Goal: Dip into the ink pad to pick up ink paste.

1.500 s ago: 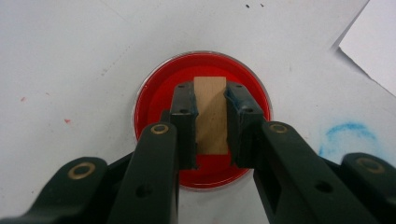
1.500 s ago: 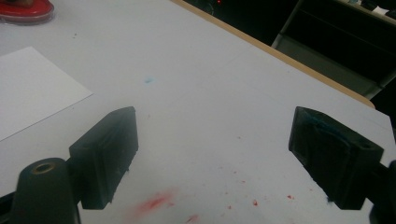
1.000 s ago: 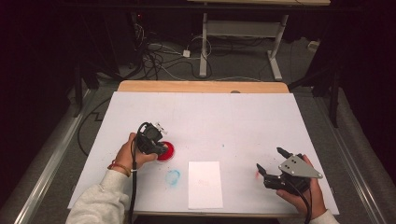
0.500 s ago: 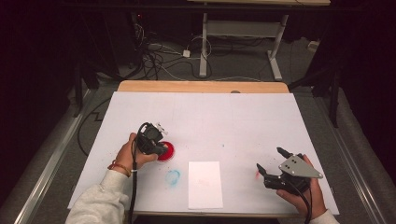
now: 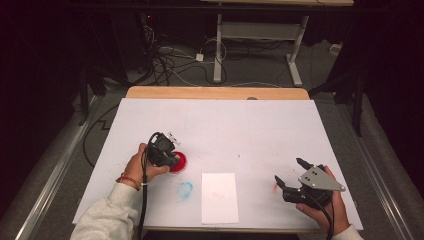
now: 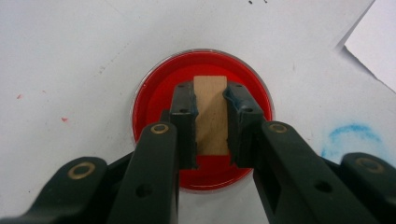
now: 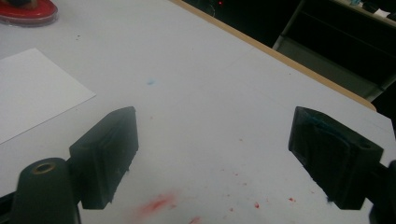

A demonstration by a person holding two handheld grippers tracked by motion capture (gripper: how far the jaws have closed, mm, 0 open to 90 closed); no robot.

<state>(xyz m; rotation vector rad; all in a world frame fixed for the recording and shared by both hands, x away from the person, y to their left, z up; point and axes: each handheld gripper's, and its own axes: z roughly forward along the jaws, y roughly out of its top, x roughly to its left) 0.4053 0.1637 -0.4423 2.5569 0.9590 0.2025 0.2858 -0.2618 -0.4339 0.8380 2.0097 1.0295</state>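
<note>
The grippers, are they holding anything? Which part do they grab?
The left gripper pinches a small wooden block by its two long sides, over the red dish. The right gripper is open, holding nothing.

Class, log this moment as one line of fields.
left gripper: shut on wooden block over red ink dish | right gripper: open, empty | paper sheet: untouched

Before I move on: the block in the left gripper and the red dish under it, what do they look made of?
The block looks like bare, unfinished wood: pale tan, matte, faint grain. The red dish seems clear plastic or glass, judging by its transparent glossy rim; the red inside looks like wet ink or paint, smooth and shiny. Which of those I cannot settle.
</note>
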